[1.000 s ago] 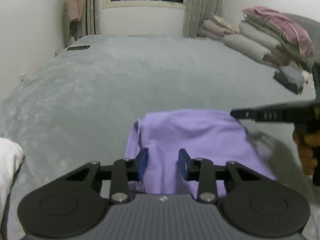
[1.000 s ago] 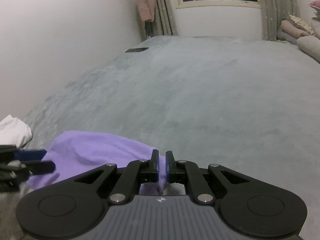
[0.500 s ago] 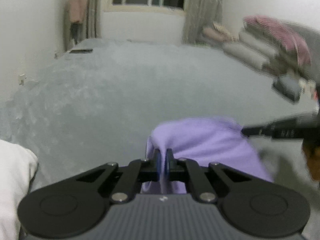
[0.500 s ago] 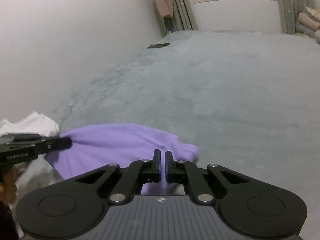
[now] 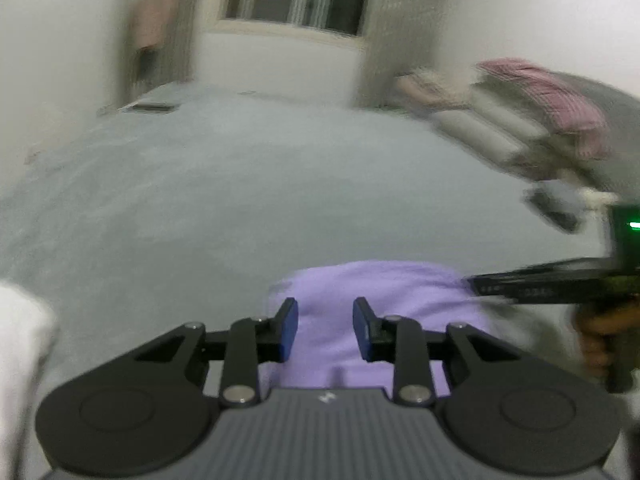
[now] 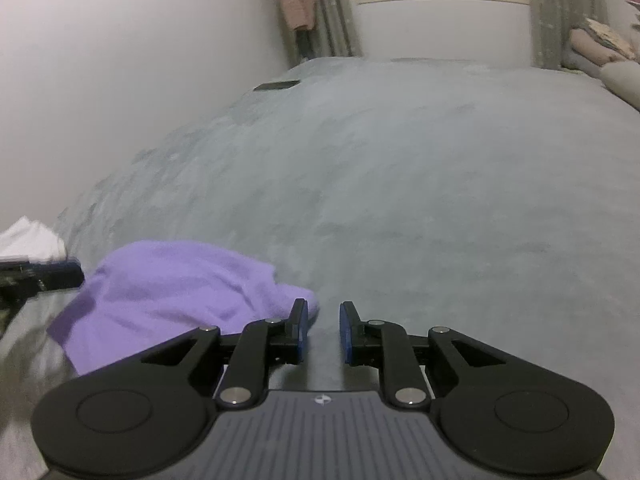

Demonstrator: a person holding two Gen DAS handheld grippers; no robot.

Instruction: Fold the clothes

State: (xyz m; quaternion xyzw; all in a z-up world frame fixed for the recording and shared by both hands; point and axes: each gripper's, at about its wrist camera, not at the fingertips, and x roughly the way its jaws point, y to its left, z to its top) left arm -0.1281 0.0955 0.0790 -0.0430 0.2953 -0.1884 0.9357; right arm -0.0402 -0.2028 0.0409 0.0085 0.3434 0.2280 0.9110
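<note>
A purple garment (image 5: 380, 300) lies bunched on the grey bed, also seen in the right wrist view (image 6: 172, 292). My left gripper (image 5: 325, 328) hovers over its near edge with the jaws opening; the cloth shows through the gap but the pads do not press it. My right gripper (image 6: 323, 328) is opening too, with only bed cover between its fingers and the garment's right corner beside its left finger. Each gripper shows in the other's view: the right gripper (image 5: 480, 285) at the cloth's right edge, held by a hand (image 5: 604, 336), and the left gripper (image 6: 76, 274) at its left edge.
The grey bed cover (image 6: 400, 180) stretches far ahead. A white garment (image 6: 28, 240) lies at the near left. Stacked pillows and bedding (image 5: 540, 120) and a dark folded item (image 5: 556, 204) sit at the right. A dark flat object (image 6: 276, 86) rests near the far wall.
Half a second ago both grippers were shut on the purple cloth. Now both have opened and let it go, and it lies lower on the bed. The left gripper has lifted slightly.
</note>
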